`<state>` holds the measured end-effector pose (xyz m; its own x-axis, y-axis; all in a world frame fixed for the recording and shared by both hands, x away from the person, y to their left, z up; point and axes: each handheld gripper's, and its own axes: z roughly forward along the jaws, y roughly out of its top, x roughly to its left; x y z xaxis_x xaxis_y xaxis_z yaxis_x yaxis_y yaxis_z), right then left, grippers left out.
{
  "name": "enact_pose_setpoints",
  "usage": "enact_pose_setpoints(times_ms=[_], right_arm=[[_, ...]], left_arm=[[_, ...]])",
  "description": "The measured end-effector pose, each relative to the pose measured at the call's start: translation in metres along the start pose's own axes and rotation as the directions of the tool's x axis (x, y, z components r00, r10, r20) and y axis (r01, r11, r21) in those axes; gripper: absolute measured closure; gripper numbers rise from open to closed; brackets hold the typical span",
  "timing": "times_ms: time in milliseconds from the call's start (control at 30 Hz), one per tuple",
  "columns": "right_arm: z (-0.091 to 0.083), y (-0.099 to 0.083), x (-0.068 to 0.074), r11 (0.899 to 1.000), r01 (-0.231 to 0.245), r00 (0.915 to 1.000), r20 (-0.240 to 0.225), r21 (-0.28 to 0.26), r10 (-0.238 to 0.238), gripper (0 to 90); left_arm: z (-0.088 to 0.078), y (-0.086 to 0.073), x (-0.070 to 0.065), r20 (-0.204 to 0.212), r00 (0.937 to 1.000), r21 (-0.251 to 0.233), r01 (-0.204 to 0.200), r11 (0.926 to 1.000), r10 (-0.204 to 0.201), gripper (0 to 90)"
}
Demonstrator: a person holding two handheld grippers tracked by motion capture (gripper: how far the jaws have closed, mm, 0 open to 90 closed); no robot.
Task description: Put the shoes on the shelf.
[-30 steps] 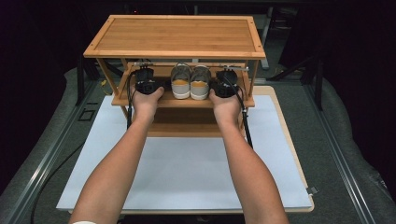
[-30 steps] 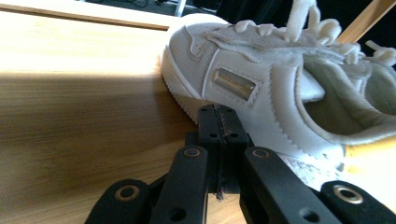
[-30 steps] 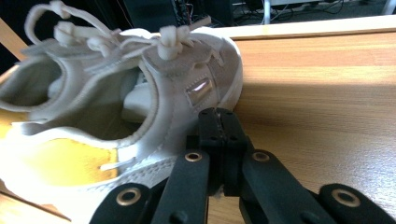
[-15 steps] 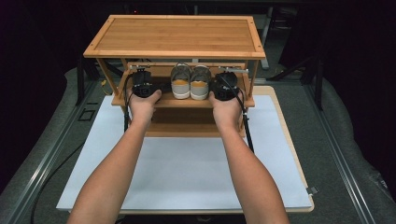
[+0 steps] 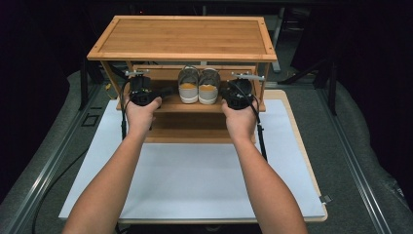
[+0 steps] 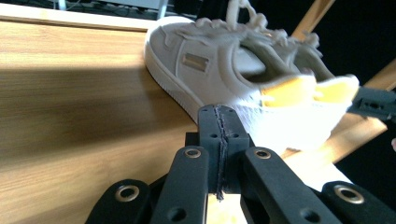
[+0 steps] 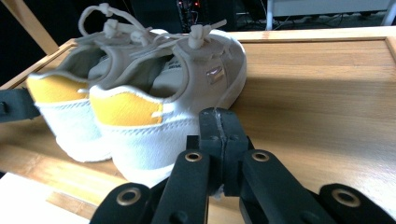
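Left gripper (image 5: 142,92): fingers were clenched together on nothing, resting low on the middle shelf (image 5: 168,103) just left of the shoes.
Left shoe (image 5: 188,86): stood upright on that shelf, heel toward the person, touching its mate.
Right shoe (image 5: 209,86): stood the same way; yellow heel lining and white heel wall faced front.
Right gripper (image 5: 237,95): fingers were likewise clenched and empty, just right of the pair.
Rack (image 5: 185,36): bamboo, standing at the far end of the bench (image 5: 195,175).
Handling: shoes were probably light, with soft suede-like uppers that give; the firmer heel wall or sole edge looked the surest hold, the laces a snag risk.
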<state>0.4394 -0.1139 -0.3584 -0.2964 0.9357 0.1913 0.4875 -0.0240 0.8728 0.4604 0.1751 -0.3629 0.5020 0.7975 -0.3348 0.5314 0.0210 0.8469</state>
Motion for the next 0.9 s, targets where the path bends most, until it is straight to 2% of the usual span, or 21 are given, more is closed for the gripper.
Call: enact_pose_setpoints(times_ms=[67,133,200,233,333,467,533,600,633,667,767,900], right_arm=[[-0.003,-0.001,-0.001,1.0,0.008,0.9998,-0.016,0.001,-0.008,90.0],[-0.008,-0.004,0.0,1.0,0.019,0.9998,-0.006,0.002,-0.019,90.0],[-0.014,-0.007,-0.001,0.999,0.032,0.9991,-0.028,-0.001,-0.032,90.0],[-0.017,-0.009,-0.001,0.999,0.04,0.9991,-0.015,-0.004,-0.04,90.0],[-0.03,-0.014,-0.002,0.998,0.053,0.997,-0.056,-0.014,-0.054,90.0],[-0.041,-0.019,0.0,0.996,0.084,0.9939,-0.07,-0.021,-0.085,90.0],[-0.053,-0.024,0.002,0.996,0.083,0.9912,-0.101,-0.028,-0.085,90.0],[-0.059,-0.029,0.002,0.995,0.093,0.9884,-0.118,-0.026,-0.096,90.0],[-0.062,-0.031,0.003,0.994,0.101,0.9885,-0.11,-0.029,-0.104,90.0],[-0.062,-0.031,0.003,0.994,0.101,0.9885,-0.11,-0.029,-0.104,90.0],[-0.075,-0.041,0.006,0.992,0.119,0.9808,-0.151,-0.035,-0.123,90.0],[-0.081,-0.051,0.008,0.991,0.134,0.9773,-0.162,-0.026,-0.137,90.0]], left_arm=[[-0.005,-0.001,0.001,-0.002,0.9999,0.006,-0.013,0.9999,0.013,89.6],[-0.009,-0.003,0.002,0.009,1.0,-0.001,0.0,1.0,0.0,89.6],[-0.014,-0.006,0.003,0.015,0.9999,-0.001,-0.002,1.0,0.002,89.6],[-0.016,-0.007,0.003,0.017,0.9998,0.001,-0.003,1.0,0.003,89.6],[-0.028,-0.013,0.001,0.023,0.9992,0.001,-0.034,0.9994,0.033,89.6],[-0.041,-0.02,-0.001,0.035,0.9976,-0.01,-0.059,0.9982,0.059,89.6],[-0.052,-0.027,-0.003,0.048,0.9953,-0.011,-0.084,0.9964,0.084,89.6],[-0.056,-0.03,-0.003,0.053,0.9946,-0.015,-0.089,0.9959,0.09,89.6],[-0.064,-0.036,-0.004,0.065,0.993,-0.02,-0.098,0.995,0.099,89.5],[-0.064,-0.036,-0.004,0.065,0.993,-0.02,-0.098,0.995,0.099,89.6],[-0.079,-0.048,-0.007,0.083,0.989,-0.021,-0.12,0.9925,0.122,89.5],[-0.088,-0.058,-0.008,0.091,0.987,-0.015,-0.132,0.9912,0.133,89.4]])
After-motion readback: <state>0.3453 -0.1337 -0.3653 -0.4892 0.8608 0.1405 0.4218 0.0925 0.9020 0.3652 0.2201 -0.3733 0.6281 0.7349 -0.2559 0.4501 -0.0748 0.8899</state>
